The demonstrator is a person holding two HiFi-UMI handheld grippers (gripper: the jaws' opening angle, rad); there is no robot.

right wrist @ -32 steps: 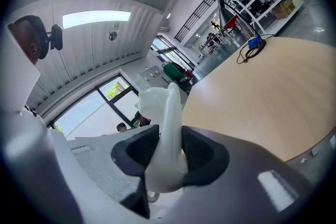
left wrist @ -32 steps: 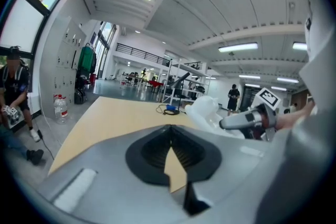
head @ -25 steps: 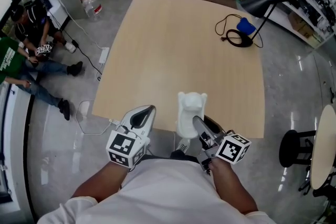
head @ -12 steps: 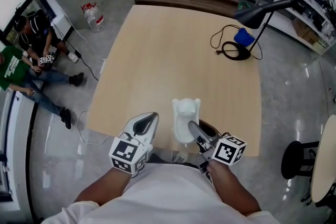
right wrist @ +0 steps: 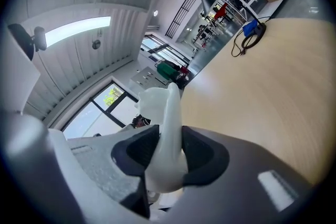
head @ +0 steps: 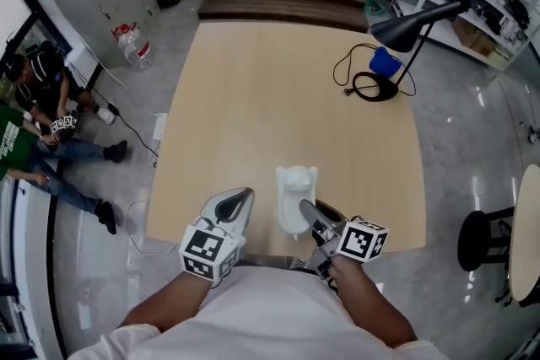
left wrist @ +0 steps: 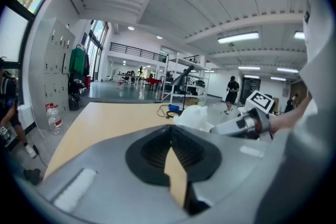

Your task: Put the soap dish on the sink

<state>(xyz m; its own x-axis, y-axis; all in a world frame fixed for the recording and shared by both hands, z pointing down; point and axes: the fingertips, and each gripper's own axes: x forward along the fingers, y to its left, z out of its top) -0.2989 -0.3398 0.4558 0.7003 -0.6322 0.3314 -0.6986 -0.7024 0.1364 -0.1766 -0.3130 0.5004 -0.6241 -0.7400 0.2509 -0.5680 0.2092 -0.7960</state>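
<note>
From the head view we see the right gripper point(head: 310, 217) clamped on the white soap dish point(head: 295, 196), which it holds above the near edge of the table point(head: 278, 88), its long side pointing away from us. The left gripper point(head: 237, 200) hangs just left of the dish, also over the table's near edge, not touching the dish. At the table's far right corner stand a black lamp point(head: 415, 21), a coiled cable point(head: 371, 86) and a small blue thing point(head: 385, 63). On the floor left of the table sit two people point(head: 38, 118), and some water bottles point(head: 131, 46) stand off its far left corner. A black stool point(head: 485, 239) is on the floor right of the table. In the left gripper view we find that gripper's jaws closed tip to tip with nothing between them; the table's bare top lies ahead, and the dish point(left wrist: 194, 117) and the right gripper show to the right, over the table's edge. In the right gripper view the jaws stand fairly wide apart, both black pads point(right wrist: 137, 150) pressing the sides of the dish point(right wrist: 167, 107), which sticks out beyond the jaws over the table, with the lamp and the blue thing at the table's far end.
</note>
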